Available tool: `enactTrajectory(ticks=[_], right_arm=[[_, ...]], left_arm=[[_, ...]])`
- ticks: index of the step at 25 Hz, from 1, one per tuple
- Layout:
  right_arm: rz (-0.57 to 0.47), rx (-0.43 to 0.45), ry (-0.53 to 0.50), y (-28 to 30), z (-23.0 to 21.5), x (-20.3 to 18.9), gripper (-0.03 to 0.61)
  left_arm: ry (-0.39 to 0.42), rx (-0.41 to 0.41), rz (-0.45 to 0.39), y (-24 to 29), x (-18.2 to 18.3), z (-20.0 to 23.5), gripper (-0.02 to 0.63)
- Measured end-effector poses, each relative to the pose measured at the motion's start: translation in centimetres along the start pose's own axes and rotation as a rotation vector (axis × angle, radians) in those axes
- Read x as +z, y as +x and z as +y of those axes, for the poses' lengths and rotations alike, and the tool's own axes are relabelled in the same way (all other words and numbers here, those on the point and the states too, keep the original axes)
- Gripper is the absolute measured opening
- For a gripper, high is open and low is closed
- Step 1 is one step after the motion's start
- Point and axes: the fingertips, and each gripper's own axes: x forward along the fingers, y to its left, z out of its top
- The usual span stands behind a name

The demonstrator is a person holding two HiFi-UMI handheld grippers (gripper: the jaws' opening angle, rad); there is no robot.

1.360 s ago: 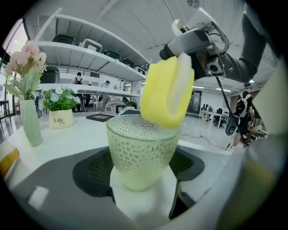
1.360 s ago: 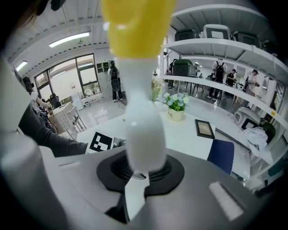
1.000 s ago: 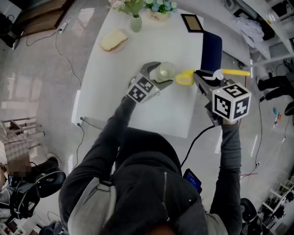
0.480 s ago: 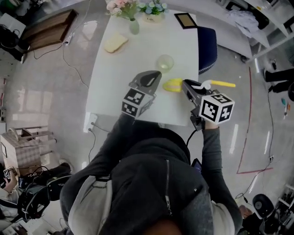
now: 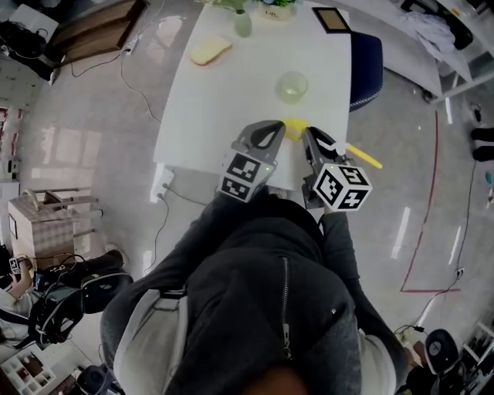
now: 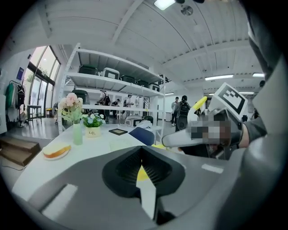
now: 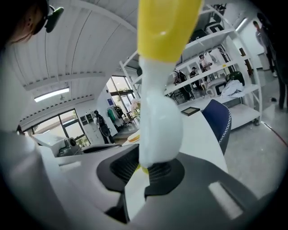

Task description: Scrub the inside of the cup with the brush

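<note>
Brush (image 7: 155,121) handle is pinched in the right gripper (image 5: 312,143), over the near edge of the white surface (image 5: 231,100); left gripper (image 5: 262,135) just beside it has just been closing, pressed together on nothing; further out, cup (image 5: 293,86) sits upright, apart from both.

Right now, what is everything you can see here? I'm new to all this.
table: one, white, centre
cup: one, clear greenish, standing alone on the table
brush: one, yellow with white grip, in the right gripper
bread on a plate: one, yellowish, table's far left
vase of flowers: one, pale green, far end
flower pot: one, white, beside the vase
picture frame: one, dark, far right corner
chair: one, dark blue, right of the table
left gripper: one, grey, shut, empty
right gripper: one, grey, shut on the brush
</note>
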Motion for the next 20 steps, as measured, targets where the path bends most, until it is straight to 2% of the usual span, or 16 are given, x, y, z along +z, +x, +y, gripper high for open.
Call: enactTrajectory(ticks=[13, 20], right_arm=[[0.004, -0.051, -0.006, 0.5, -0.4, -1.7, 0.043], [-0.002, -0.079, -0.012, 0.2, -1.3, -1.0, 0.043]], left_arm=[[-0.038, 0.048, 0.027, -0.2, -2.0, 1.4, 0.009], [-0.05, 0.031, 0.032, 0.7, -2.2, 1.5, 0.009]])
